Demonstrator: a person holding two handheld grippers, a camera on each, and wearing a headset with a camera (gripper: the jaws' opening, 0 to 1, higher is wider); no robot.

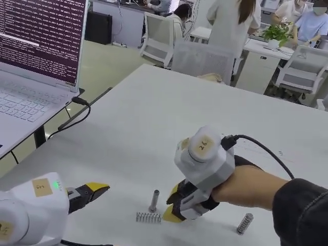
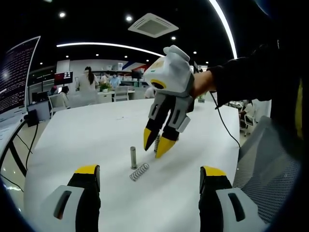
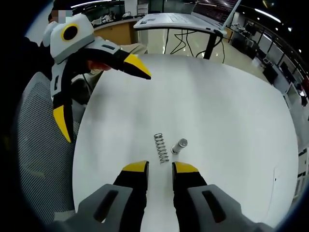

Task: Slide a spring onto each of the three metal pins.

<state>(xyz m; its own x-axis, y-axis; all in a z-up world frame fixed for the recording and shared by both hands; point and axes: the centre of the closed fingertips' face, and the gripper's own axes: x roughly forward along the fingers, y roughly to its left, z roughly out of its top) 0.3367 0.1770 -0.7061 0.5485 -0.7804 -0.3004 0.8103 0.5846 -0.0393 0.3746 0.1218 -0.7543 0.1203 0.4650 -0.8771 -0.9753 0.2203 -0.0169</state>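
- White and matte, the tabletop (image 1: 154,113) looked smooth, with an open laptop (image 1: 31,61) at 10 o'clock in the head view and office chairs (image 1: 156,36) beyond at 12.
- One metal pin (image 1: 155,200) stood upright, a short grey cylinder with a dull sheen.
- A spring (image 1: 148,217), a thin coil of bright wire, lay on its side just beside the pin's base at about 7 o'clock.
- A second spring (image 1: 245,223) lay tilted at about 4 o'clock of the pin, well apart from it, near your right wrist.
- Your right gripper (image 1: 172,206) hung just beside the pin at 4 o'clock, its yellow-tipped jaws parted only narrowly and holding nothing. In its own view the near spring lay just ahead of the tips at 12.
- Your left gripper (image 1: 95,192) hovered at 9 o'clock of the pin, jaws spread wide and empty.
- The step in hand looked like picking up the near spring.
- You would do well to pinch it lightly across its middle, since a round wire coil would likely roll on that smooth top or flick away under a hard squeeze.
- You would then need to tip it upright, line its bore over the pin's top and lower it straight.
- Whether the pin was fixed could not be told, so a sideways nudge might topple it. The open left gripper could steady it low down.
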